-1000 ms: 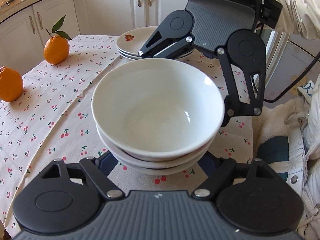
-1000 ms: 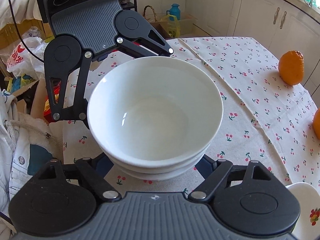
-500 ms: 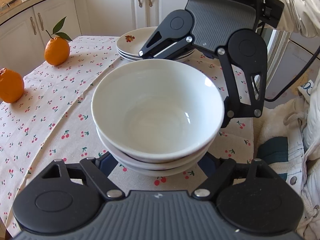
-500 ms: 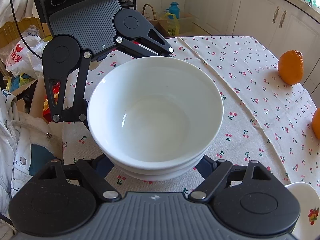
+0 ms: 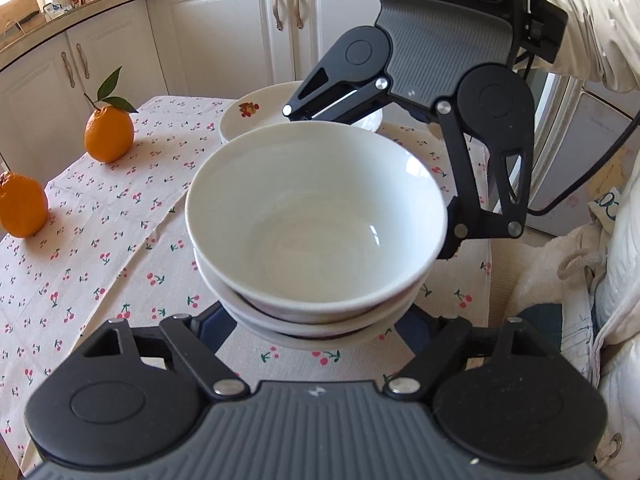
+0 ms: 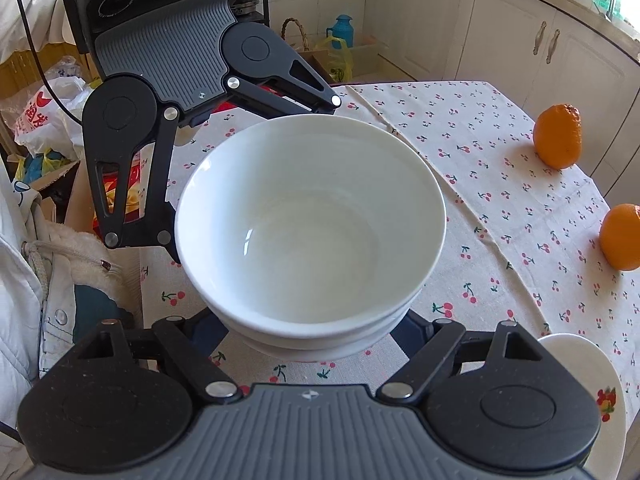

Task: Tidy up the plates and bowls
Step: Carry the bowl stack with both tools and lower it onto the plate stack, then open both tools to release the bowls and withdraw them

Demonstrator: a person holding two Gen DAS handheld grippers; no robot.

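At frame centre in both wrist views, the stack of white bowls [image 5: 316,220] sits clasped between the left gripper [image 5: 316,336] and right gripper [image 6: 316,340], each grasping its underside from opposite sides. Best kept level, hands moving together, toward the plates [image 5: 256,114] at upper centre.

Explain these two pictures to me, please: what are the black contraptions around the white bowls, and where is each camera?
There is no robot here. A person, whose pale sleeve shows, holds a pair of tongs in each hand. Each pair carries a wide-angle camera looking along its fingers, so each picture shows its own tongs at the bottom edge and the other pair opposite. The left tongs and the right tongs appear to clamp a stack of white bowls from opposite sides. Below is a table with a cherry-print tablecloth. Also on it are a stack of plates with a small red motif and two oranges.
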